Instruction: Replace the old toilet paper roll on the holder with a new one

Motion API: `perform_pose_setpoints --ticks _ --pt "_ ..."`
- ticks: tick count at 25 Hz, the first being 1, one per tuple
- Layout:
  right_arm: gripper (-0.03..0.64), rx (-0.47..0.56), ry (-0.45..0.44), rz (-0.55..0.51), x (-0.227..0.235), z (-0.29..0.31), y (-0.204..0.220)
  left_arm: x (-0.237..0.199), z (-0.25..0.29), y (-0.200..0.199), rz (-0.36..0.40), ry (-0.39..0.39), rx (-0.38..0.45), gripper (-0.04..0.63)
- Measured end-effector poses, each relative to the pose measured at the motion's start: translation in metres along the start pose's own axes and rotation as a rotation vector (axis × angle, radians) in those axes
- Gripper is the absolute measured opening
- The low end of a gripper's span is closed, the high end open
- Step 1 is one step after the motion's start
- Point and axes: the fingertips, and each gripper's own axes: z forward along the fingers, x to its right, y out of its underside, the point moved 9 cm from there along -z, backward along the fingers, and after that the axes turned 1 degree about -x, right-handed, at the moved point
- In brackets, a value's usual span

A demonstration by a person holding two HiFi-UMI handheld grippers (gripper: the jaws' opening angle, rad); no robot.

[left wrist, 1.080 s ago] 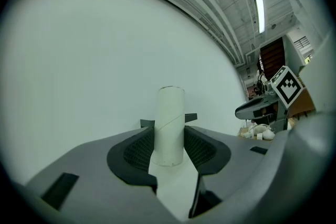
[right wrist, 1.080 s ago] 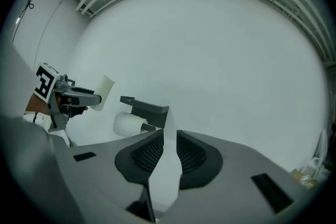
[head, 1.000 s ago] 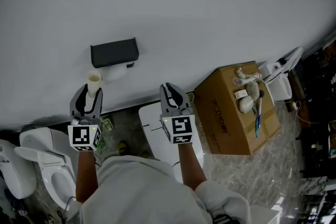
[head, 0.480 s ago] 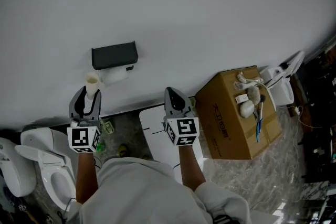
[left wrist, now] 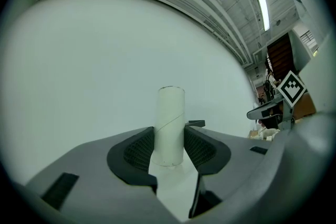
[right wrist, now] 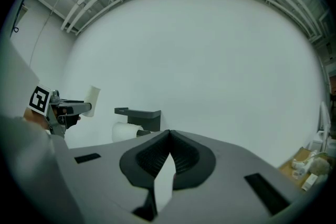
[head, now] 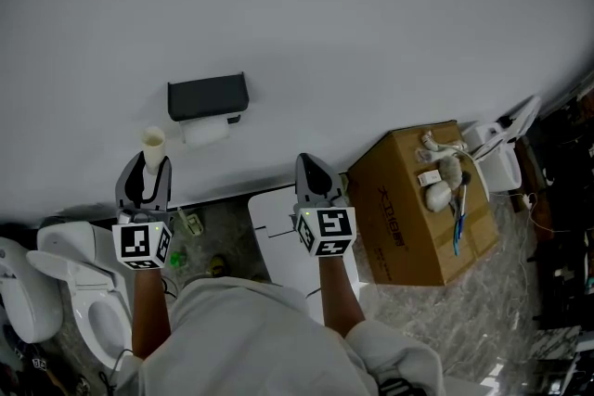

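Note:
A black holder [head: 207, 95] is fixed to the white wall, with a full white paper roll [head: 206, 131] hanging under it. My left gripper [head: 146, 168] stands left of the holder and below it, shut on an empty cardboard tube [head: 153, 142] that sticks up past the fingertips. In the left gripper view the tube [left wrist: 170, 118] stands upright between the ribbed pads of that gripper [left wrist: 169, 136]. My right gripper [head: 312, 166] is below and right of the holder, shut with nothing in it. In the right gripper view its jaws [right wrist: 169, 136] meet, and the holder [right wrist: 139, 115] and roll [right wrist: 123, 131] lie ahead to the left.
A cardboard box [head: 408, 218] with small items on top stands at the right, with a white appliance [head: 497, 148] behind it. A white toilet [head: 83, 292] is at the lower left. A white panel [head: 278, 232] lies on the floor between my arms.
My left gripper has carried the cardboard tube left and away from the holder. The right gripper's jaws, slightly apart a second ago, have closed on nothing.

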Motion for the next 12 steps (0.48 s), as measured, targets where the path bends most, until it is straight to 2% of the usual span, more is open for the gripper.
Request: perform_pose_setpoints --ticks 12 --pt "0.008 0.006 0.002 0.001 0.0014 -0.0025 -0.0009 -0.0035 -0.0028 -0.0037 0.008 -0.004 0.005 0.201"
